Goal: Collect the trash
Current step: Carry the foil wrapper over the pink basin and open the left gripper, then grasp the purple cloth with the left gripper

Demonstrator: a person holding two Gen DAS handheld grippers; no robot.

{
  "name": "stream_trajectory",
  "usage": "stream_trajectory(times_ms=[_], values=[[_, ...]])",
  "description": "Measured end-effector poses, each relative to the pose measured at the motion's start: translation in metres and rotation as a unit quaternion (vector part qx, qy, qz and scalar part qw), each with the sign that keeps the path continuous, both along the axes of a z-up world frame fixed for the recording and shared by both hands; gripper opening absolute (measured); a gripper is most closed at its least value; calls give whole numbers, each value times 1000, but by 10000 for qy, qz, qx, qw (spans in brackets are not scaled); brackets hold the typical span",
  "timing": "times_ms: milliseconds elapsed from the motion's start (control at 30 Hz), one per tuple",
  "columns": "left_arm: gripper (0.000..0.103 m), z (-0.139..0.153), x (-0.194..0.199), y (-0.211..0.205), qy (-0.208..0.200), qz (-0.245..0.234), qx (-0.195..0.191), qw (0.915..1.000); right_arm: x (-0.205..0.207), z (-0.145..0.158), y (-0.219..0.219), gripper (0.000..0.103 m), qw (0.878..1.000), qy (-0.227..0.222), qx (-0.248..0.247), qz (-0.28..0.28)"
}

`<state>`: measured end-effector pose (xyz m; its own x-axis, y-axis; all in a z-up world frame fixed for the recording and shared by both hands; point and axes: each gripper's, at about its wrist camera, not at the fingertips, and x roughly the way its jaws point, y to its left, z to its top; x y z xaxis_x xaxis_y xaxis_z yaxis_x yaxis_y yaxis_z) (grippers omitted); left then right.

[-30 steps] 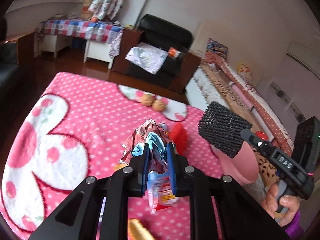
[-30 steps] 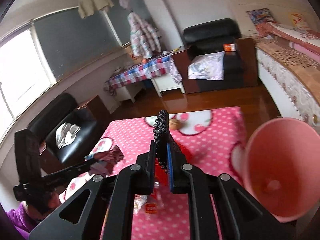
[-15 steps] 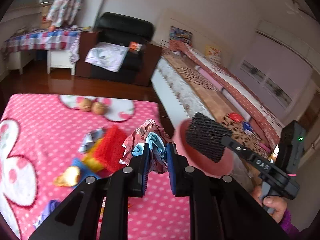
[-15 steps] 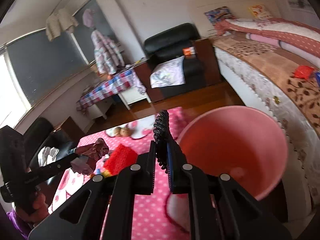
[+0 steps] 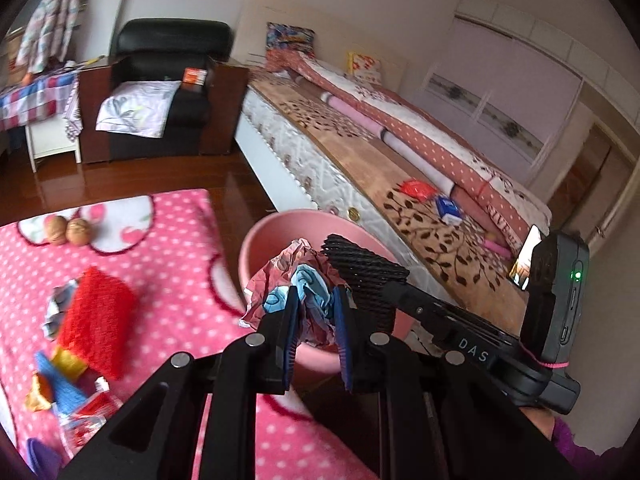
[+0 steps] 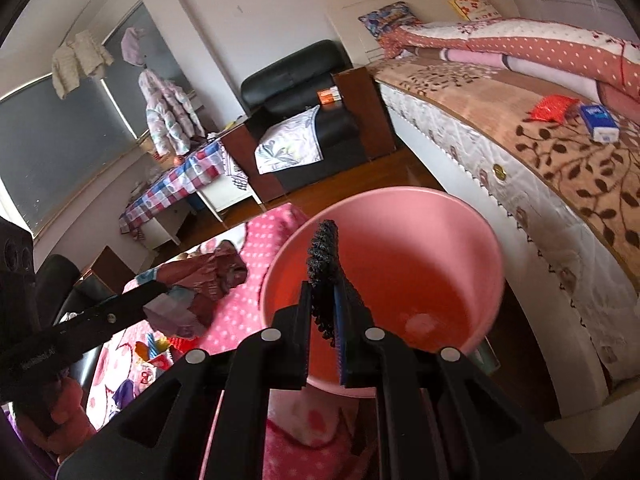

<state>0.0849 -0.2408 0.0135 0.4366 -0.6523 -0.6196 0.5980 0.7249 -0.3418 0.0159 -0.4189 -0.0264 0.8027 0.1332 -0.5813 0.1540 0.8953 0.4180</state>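
My left gripper (image 5: 316, 312) is shut on a crumpled wrapper (image 5: 296, 276), maroon and light blue, held at the near rim of the pink bin (image 5: 276, 228). My right gripper (image 6: 326, 312) is shut on a black mesh piece (image 6: 324, 256) and holds it over the mouth of the pink bin (image 6: 420, 216). The same mesh piece (image 5: 360, 268) shows in the left wrist view just right of the wrapper. The wrapper (image 6: 200, 280) and left gripper show in the right wrist view, left of the bin.
More trash lies on the pink dotted blanket (image 5: 172, 248): a red mesh piece (image 5: 96, 312), foil and blue wrappers (image 5: 60, 380), two walnuts (image 5: 68, 230). A bed (image 5: 400, 184) stands right of the bin, a black armchair (image 5: 160, 92) behind.
Both grippers have swung right from the blanket to the pink bin, each still holding its piece. The bin now fills the middle of the right wrist view.
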Motion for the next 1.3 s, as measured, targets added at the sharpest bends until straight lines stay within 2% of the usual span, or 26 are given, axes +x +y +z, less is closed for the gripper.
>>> stream_trajectory(times_ms=[333, 500, 767, 833, 900, 967, 1300], values=[[18, -22, 8, -28, 146, -181, 263, 9994, -2, -11, -18, 11, 9998, 148, -17, -147], [36, -24, 8, -32, 118, -214, 262, 9994, 0, -12, -18, 11, 9997, 198, -57, -164], [41, -23, 10, -26, 170, -164, 216, 9995, 1, -15, -20, 11, 9994, 257, 108, -224], [42, -23, 10, -23, 179, -143, 203, 9995, 2, -16, -20, 13, 9991, 267, 194, -253], [46, -23, 10, -21, 173, -119, 202, 9996, 2, -16, -20, 26, 9991, 259, 206, -276], [46, -23, 9, -20, 190, -109, 183, 9996, 1, -15, -19, 32, 9991, 226, 197, -290], [46, -20, 2, -7, 130, 13, 179, 9998, -3, -4, -3, 33, 9999, 73, -92, -107]])
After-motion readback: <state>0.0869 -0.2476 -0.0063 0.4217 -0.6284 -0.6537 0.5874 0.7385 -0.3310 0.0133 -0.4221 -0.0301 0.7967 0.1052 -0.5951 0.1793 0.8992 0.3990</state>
